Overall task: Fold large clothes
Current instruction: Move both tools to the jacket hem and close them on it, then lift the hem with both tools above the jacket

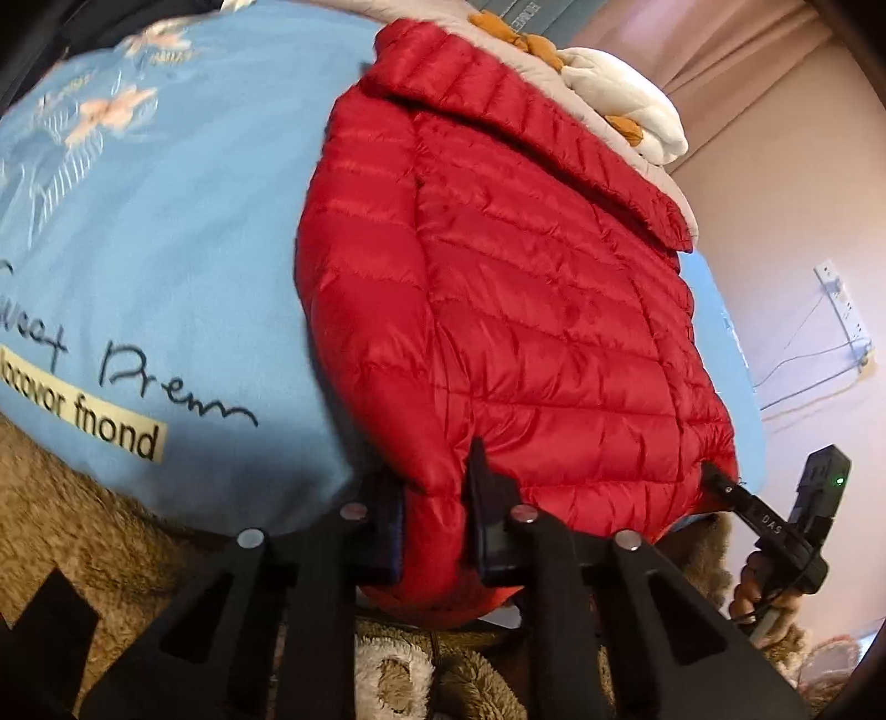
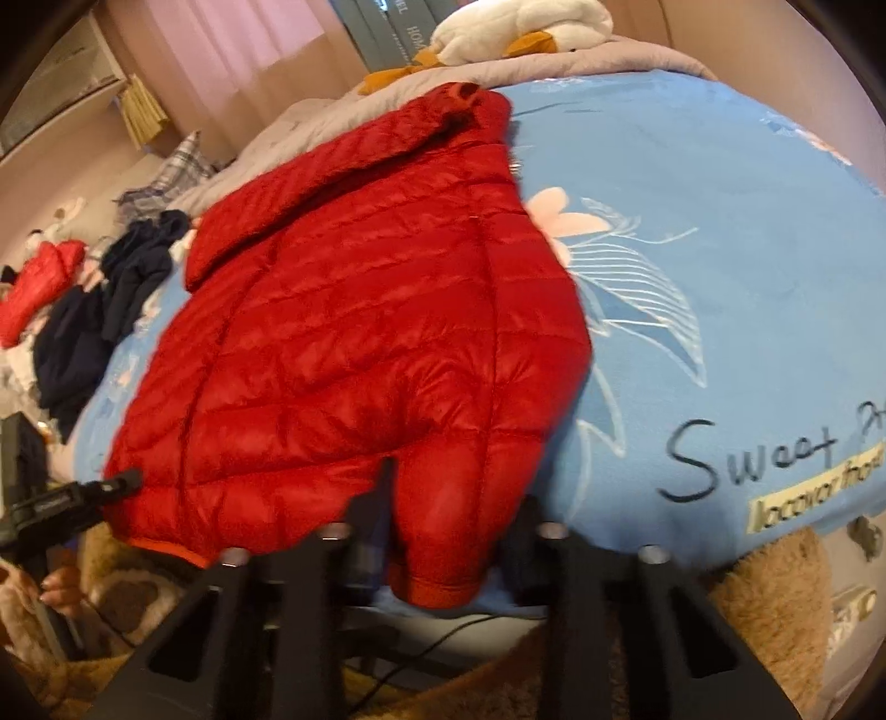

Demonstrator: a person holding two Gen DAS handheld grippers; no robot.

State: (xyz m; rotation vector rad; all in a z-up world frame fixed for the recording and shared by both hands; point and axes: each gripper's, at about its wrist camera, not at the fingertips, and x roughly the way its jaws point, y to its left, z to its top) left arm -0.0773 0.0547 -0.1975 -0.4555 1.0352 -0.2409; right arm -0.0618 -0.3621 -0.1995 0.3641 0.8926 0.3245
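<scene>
A red quilted down jacket (image 1: pixel 531 310) lies flat on a light blue printed bedsheet (image 1: pixel 183 266), collar at the far end. My left gripper (image 1: pixel 437 515) is shut on the jacket's near sleeve end, the puffy red fabric squeezed between its black fingers (image 1: pixel 487 498). In the right wrist view the jacket (image 2: pixel 343 332) fills the middle, and my right gripper (image 2: pixel 448 526) is shut on the other sleeve cuff at the near edge. Each view shows the opposite gripper at the hem's far corner: the right one (image 1: pixel 720 482) and the left one (image 2: pixel 124 482).
A white plush goose (image 2: pixel 515 27) lies on a grey quilt at the head of the bed. Dark clothes (image 2: pixel 94 321) and another red garment (image 2: pixel 39 288) are piled at the bed's left side. Brown fluffy fabric (image 1: pixel 83 526) hangs below the near edge. A wall socket with cables (image 1: pixel 841 310) is at the right.
</scene>
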